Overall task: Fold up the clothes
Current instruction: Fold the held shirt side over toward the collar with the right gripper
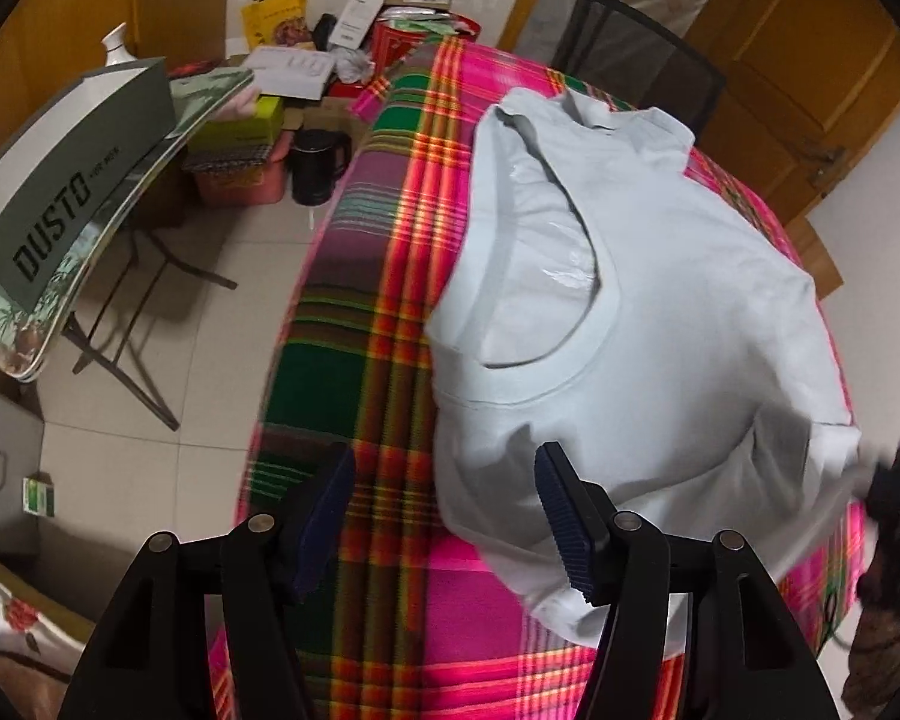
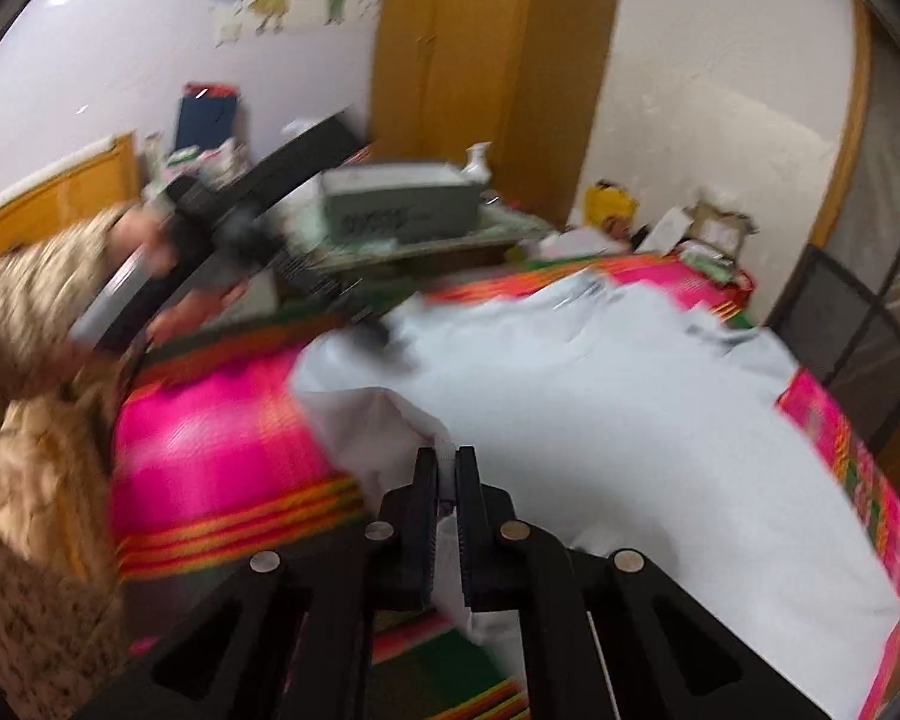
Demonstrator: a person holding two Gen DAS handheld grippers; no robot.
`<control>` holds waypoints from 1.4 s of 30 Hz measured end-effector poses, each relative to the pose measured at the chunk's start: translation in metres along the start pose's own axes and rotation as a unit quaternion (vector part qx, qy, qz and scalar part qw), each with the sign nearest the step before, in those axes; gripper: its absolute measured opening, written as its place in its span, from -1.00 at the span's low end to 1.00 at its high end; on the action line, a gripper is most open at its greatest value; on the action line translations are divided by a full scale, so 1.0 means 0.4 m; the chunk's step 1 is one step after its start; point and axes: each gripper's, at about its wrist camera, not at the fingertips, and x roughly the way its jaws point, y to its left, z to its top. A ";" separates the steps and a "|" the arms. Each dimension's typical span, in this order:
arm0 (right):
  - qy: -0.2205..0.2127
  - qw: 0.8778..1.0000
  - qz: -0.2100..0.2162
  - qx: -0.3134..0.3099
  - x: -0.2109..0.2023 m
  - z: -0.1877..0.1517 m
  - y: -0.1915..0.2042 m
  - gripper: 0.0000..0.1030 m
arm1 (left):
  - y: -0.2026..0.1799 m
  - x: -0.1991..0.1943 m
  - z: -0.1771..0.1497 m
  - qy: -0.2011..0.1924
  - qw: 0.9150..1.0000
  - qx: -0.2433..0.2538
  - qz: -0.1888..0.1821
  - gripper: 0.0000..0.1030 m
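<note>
A tiled room with wooden doors holds a table under a bright pink, green and red plaid cloth (image 1: 390, 312), and on it lies a pale blue T-shirt (image 1: 660, 312), its neckline at about nine o'clock of the garment in the left wrist view, with a clear plastic sheet visible inside the collar opening. The left gripper (image 1: 444, 516) hangs released, jaws wide apart, one pad over the cloth and the other over the shirt's near edge at six o'clock. The right gripper (image 2: 446, 510) is clenched on a fold of the T-shirt (image 2: 600, 432) at its near edge, fabric pinched between the pads; this view is motion-blurred. At nine o'clock there, a sleeve (image 2: 36, 312) in a mottled tan fabric shows. A grey box (image 1: 72, 180) sits on a side table at ten o'clock
</note>
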 end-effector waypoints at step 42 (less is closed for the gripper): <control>0.081 0.996 -0.025 0.043 0.354 0.108 -0.245 -0.88 | -0.081 -0.009 -0.008 -0.018 0.997 0.066 -0.036 0.25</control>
